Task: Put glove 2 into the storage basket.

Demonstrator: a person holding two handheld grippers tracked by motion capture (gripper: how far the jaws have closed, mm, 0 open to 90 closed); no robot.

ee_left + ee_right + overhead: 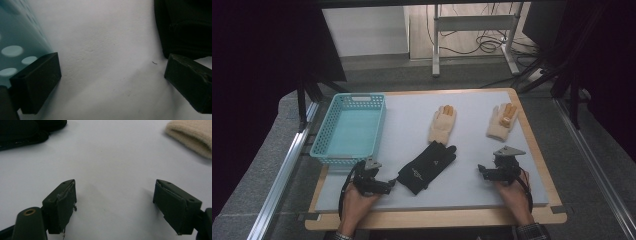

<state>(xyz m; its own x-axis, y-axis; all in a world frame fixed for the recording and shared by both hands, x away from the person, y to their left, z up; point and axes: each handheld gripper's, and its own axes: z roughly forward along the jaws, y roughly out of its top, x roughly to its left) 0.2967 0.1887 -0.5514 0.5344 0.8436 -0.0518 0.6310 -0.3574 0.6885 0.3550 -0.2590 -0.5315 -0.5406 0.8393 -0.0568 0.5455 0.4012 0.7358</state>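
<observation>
A black glove [427,167] lies flat in the middle of the grey mat [472,150]. Two beige gloves with orange fingertips lie farther back, one [442,124] at the centre and one [503,121] to the right. My left gripper [390,184] rests on the mat just left of the black glove's cuff, open with nothing in it. In the left gripper view its jaws [111,67] stand wide, with the black glove [185,27] by the right jaw. My right gripper [482,171] sits right of the black glove, open and empty [115,187] over bare mat.
A teal perforated basket [349,127] stands at the mat's back left, close to my left gripper [15,37]. The right gripper view has the black glove [25,130] at upper left and a beige cuff [192,135] at upper right. A wooden table edge [437,219] borders the mat.
</observation>
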